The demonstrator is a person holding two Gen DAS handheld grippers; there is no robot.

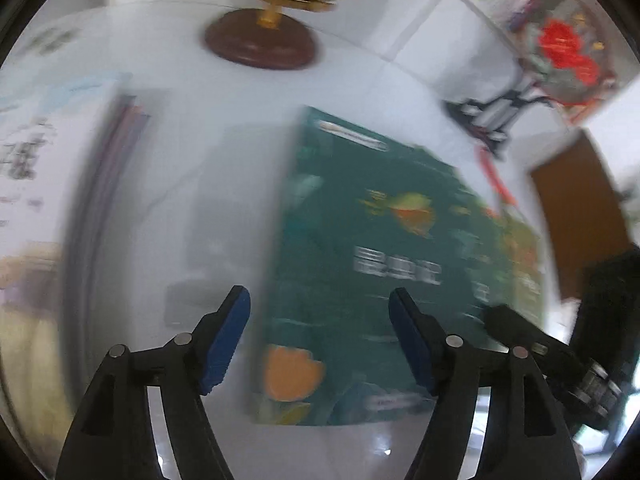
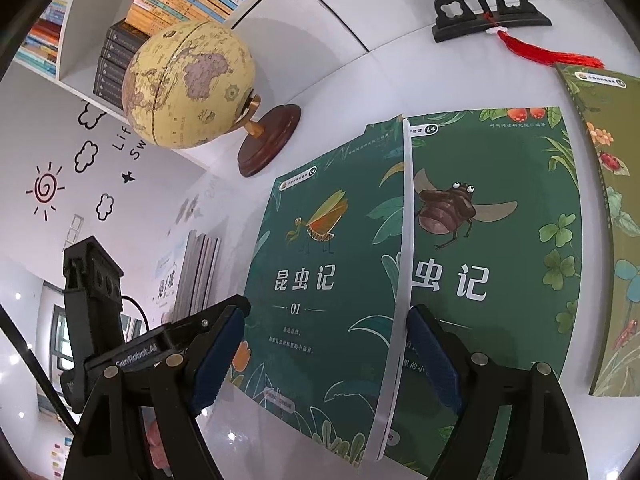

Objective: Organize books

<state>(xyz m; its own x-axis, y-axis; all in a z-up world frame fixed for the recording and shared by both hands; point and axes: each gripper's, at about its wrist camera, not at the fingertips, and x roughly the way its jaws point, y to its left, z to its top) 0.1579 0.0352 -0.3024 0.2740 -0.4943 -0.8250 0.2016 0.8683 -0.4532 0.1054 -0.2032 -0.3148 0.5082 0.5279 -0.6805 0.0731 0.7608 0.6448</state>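
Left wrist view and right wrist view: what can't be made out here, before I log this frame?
- Left wrist view: motion blur smears the green book's title and the stack of books at left.
- Right wrist view: the mantis book overlaps the beetle book, hiding its first title character.
- Right wrist view: the frame edge crops the olive book.

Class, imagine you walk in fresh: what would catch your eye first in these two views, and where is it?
First, the dark green insect book numbered 01, lying over the beetle-cover book on the white table, right between the open right gripper fingers. Next, the yellowed globe on its wooden base, behind and left of the books. The left gripper hovers open above the green cover.
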